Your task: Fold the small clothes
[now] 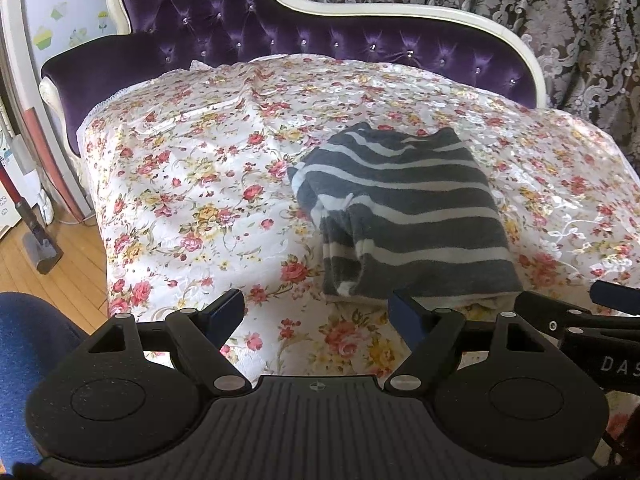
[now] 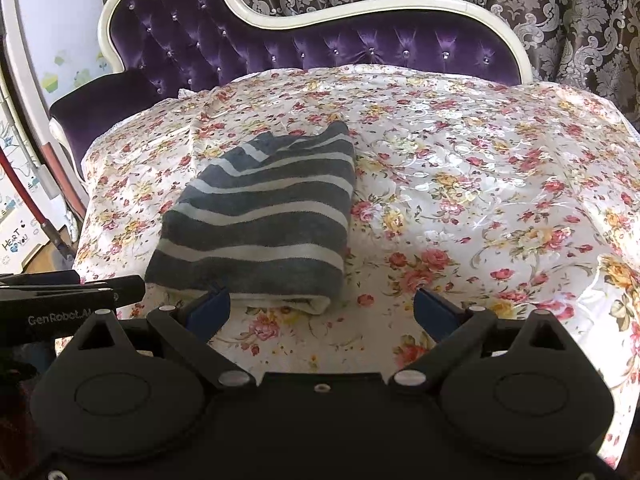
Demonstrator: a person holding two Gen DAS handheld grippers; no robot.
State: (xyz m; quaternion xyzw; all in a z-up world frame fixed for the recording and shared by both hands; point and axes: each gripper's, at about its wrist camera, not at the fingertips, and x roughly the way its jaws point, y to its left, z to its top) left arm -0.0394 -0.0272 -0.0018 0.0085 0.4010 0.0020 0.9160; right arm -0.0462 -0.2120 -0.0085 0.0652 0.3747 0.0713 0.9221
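Observation:
A dark grey garment with light stripes lies folded into a compact rectangle on the floral cover of a sofa. It also shows in the right wrist view. My left gripper is open and empty, just in front of the garment's near edge, its right finger close to that edge. My right gripper is open and empty, its left finger close to the garment's near edge. The right gripper shows at the right edge of the left wrist view.
The sofa has a purple tufted back with a cream frame. Patterned curtains hang behind. At left is wooden floor with a vacuum cleaner and a blue seat. The floral cover spreads to the garment's right.

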